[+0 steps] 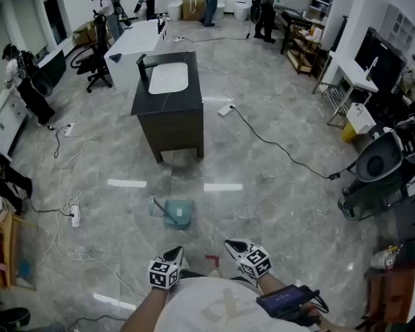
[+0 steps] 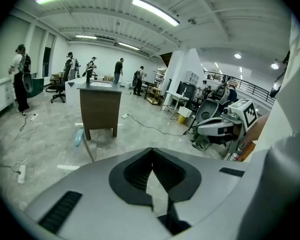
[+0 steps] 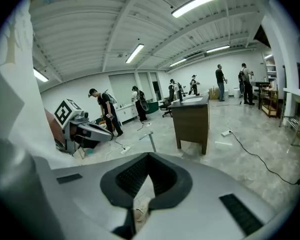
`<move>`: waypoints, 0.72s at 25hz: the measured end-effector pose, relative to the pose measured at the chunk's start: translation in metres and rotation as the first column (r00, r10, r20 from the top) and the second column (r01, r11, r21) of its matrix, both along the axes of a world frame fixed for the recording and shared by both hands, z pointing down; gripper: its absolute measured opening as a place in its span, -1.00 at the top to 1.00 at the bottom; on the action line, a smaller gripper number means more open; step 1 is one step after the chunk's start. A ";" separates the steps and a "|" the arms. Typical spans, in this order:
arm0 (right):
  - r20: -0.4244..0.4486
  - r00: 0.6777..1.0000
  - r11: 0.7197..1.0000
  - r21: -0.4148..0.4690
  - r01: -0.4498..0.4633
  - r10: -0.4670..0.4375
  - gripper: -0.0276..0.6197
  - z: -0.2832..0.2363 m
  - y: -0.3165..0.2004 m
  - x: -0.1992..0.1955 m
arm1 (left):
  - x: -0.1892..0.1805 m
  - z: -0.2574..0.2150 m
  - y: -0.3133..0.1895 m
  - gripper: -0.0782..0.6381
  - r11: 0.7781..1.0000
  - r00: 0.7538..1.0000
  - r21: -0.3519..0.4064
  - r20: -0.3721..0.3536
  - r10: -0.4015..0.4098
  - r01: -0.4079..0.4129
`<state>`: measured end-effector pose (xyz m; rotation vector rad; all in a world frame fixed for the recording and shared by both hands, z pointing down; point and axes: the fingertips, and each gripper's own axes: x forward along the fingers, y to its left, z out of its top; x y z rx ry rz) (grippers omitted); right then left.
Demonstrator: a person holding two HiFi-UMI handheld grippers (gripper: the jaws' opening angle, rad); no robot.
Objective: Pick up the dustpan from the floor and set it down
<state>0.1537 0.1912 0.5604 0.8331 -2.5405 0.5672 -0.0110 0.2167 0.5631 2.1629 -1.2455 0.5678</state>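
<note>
The dustpan (image 1: 174, 213) lies on the floor, just ahead of the person and short of the dark cabinet (image 1: 169, 113). Nothing touches it. The task looks not yet begun: the reach, the grip, the lift and the setting down are all left to do. The left tongs (image 2: 151, 150) and right tongs (image 3: 149, 155) are near the person's chest, each closed tip to tip on nothing. Only the head view shows the pan's flat green body. The left gripper view shows it side-on, with its handle sticking up.
</note>
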 end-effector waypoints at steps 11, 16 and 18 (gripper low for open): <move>0.016 1.000 1.000 -0.013 0.008 -0.008 0.86 0.000 -0.002 0.000 | -0.005 -0.017 -0.010 0.75 0.999 0.999 0.030 0.037 -0.017 0.016; 0.022 1.000 1.000 -0.024 -0.016 0.016 0.86 0.007 -0.007 -0.004 | -0.011 -0.004 -0.012 0.75 1.000 0.999 0.000 0.036 -0.030 0.030; 0.023 0.999 0.999 -0.034 -0.024 0.025 0.86 0.010 -0.008 -0.004 | -0.013 0.004 -0.013 0.75 0.999 0.999 -0.025 0.037 -0.036 0.037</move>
